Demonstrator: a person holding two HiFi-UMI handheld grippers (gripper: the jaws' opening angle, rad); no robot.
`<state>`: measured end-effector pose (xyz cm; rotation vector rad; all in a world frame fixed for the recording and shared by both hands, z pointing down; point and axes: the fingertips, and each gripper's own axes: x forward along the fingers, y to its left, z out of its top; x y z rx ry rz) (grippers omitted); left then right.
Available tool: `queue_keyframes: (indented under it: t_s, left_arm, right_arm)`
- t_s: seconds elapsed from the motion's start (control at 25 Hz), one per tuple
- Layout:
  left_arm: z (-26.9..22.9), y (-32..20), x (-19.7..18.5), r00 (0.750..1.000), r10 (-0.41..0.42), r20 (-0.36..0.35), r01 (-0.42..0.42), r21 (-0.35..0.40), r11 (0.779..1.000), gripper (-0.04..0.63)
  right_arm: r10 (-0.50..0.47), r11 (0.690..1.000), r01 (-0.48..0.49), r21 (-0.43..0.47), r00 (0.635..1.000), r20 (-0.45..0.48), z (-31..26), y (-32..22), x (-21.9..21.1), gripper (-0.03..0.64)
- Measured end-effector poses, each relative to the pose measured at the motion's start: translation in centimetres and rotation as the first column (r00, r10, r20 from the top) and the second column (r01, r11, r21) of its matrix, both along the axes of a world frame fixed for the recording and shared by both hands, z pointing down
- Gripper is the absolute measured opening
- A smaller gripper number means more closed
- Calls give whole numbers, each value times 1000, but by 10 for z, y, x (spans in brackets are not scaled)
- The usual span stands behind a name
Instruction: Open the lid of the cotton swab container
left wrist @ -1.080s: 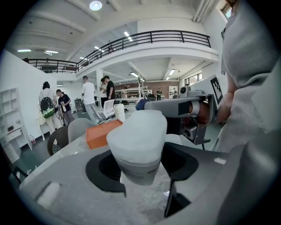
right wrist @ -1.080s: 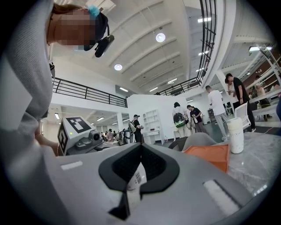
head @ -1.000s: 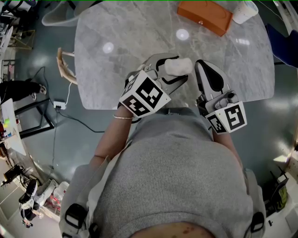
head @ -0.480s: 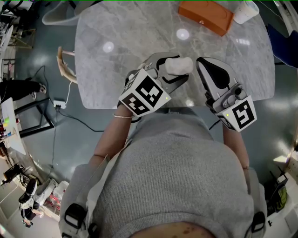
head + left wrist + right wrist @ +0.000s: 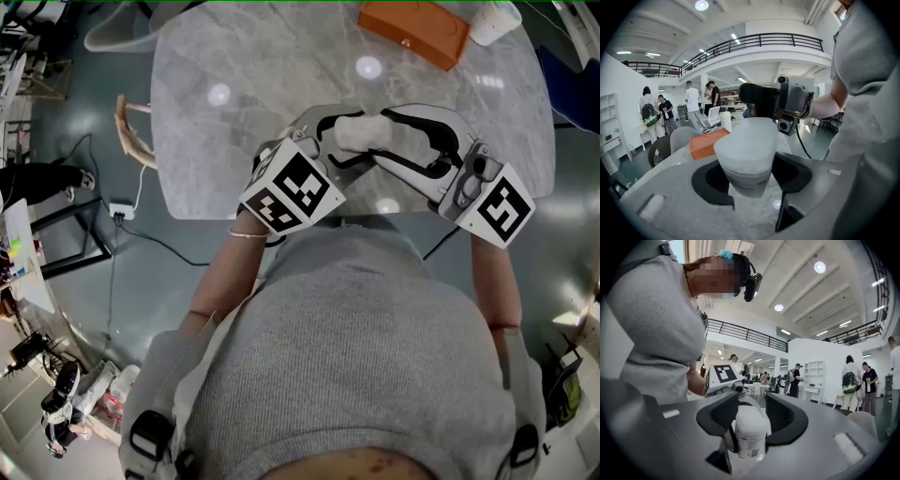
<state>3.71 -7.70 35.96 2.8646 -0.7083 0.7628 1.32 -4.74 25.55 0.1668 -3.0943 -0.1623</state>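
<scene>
Cotton swab container (image 5: pixel 361 131) hangs over the near edge of the table (image 5: pixel 234 159), clamped round its body by the left gripper (image 5: pixel 747 176). The right gripper (image 5: pixel 752 414) has just been spreading its jaws, which now straddle the lid (image 5: pixel 747 136) end without visibly pressing. Closing too low would likely catch body instead of lid. A hard pull might twist the container out of the left grip.

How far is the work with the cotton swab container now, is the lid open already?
Done: left claw grips the container. In hand: right claw, jaws just opened, surrounds its other end without pressing. Left: the lid is still closed; grip and open it.
</scene>
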Motion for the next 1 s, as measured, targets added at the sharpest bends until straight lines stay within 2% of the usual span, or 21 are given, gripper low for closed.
queue_keyframes:
  t_s: [0.16, 0.36, 0.76, 1.0]
  left_arm:
    - [-3, 1, 1, 1000, 6, -3, -5, 9, 1000, 253]
    - [-3, 2, 0, 1000, 11, 2, -11, 13, 1000, 252]
    - [-4, 6, -2, 1000, 25, -1, -25, 15, 1000, 252]
    - [-6, 7, 0, 999, 42, -25, -42, 3, 999, 252]
  right_arm:
    - [-93, 995, 96, 28, 991, -94, 9, 4, -5, 187]
    - [-152, 988, 153, 0, 978, -141, 19, 5, -8, 230]
    - [-181, 983, 180, -25, 968, -175, 27, 3, -13, 233]
    - [-216, 976, 209, -61, 965, -151, 26, 4, -14, 230]
